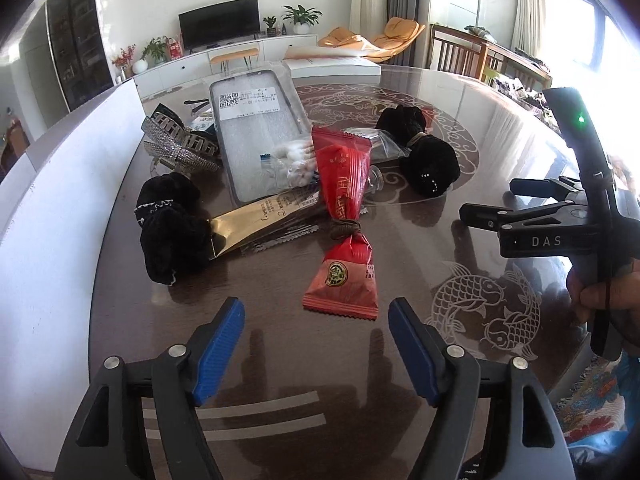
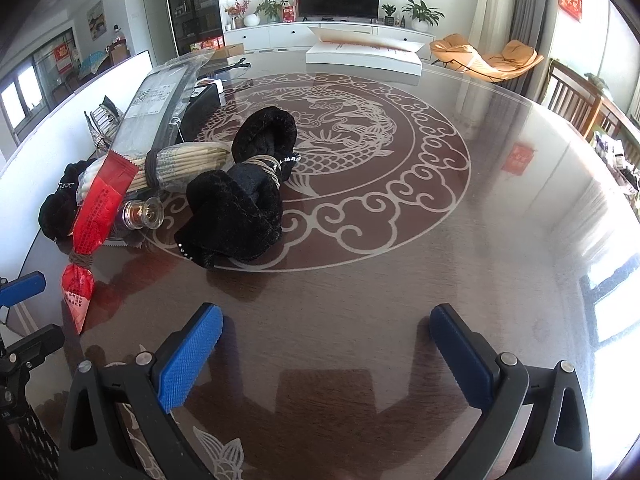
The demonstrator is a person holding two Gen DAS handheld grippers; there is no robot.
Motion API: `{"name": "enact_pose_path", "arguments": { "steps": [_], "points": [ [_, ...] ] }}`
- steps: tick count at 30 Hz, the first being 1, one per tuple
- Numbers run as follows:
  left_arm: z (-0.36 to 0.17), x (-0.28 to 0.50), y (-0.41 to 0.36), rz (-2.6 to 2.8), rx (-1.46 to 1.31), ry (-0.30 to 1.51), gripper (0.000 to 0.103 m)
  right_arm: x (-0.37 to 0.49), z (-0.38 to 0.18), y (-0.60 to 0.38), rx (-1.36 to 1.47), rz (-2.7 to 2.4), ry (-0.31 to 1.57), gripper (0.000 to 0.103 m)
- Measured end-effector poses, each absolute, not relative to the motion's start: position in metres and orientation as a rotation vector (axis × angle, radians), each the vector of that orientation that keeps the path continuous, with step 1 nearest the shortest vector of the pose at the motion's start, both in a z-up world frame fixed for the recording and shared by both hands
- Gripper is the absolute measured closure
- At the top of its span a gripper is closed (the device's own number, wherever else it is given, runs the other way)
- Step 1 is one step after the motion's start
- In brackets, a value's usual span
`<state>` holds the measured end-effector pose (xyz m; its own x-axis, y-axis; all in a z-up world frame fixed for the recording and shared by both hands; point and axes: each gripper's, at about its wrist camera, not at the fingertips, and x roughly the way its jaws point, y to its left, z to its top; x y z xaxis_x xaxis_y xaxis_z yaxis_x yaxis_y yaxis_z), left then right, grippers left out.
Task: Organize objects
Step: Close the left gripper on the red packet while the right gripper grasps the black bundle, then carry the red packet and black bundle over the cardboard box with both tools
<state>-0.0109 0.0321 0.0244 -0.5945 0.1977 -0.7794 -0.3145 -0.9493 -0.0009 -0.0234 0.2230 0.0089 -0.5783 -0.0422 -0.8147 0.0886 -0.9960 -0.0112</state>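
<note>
A red snack packet (image 1: 345,216), cinched at its middle with a band, lay flat before me on the table. Behind it sat a phone case in plastic (image 1: 256,136), cotton swabs (image 1: 294,162), a rhinestone hair claw (image 1: 180,146), a gold sachet (image 1: 256,220) and two black fuzzy bundles (image 1: 172,228) (image 1: 420,148).

table (image 2: 400,300): dark brown, pale fish and cloud pattern | snack packet (image 1: 344,216): red | scrunchies (image 1: 172,228): black | fingers (image 1: 218,352): blue
</note>
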Motion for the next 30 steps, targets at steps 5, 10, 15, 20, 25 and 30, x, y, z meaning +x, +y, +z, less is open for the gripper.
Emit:
{"name": "enact_pose_path", "arguments": {
  "steps": [5,10,15,20,25,30],
  "points": [
    [0.03,-0.051,0.068,2.591,-1.228,0.266,0.022,-0.02,0.011,0.228,1.448,-2.719,0.048,0.0],
    [0.019,-0.06,0.073,2.631,-1.242,0.256,0.084,-0.024,0.036,0.25,1.452,-2.74,0.019,0.0],
    [0.027,-0.035,0.043,2.695,-1.2,0.118,0.084,-0.057,0.07,0.248,1.374,-2.615,-0.184,0.001],
    [0.044,-0.009,0.019,2.723,-1.147,0.029,0.084,-0.111,0.039,0.211,1.549,-2.389,-0.277,0.052],
    [0.061,0.011,-0.002,2.743,-1.084,-0.088,0.084,-0.101,0.039,0.207,1.56,-2.419,-0.176,0.075],
    [0.085,0.029,-0.035,2.764,-1.021,-0.288,0.084,-0.072,0.071,0.223,1.481,-2.496,-0.111,0.075]
  ]
}}
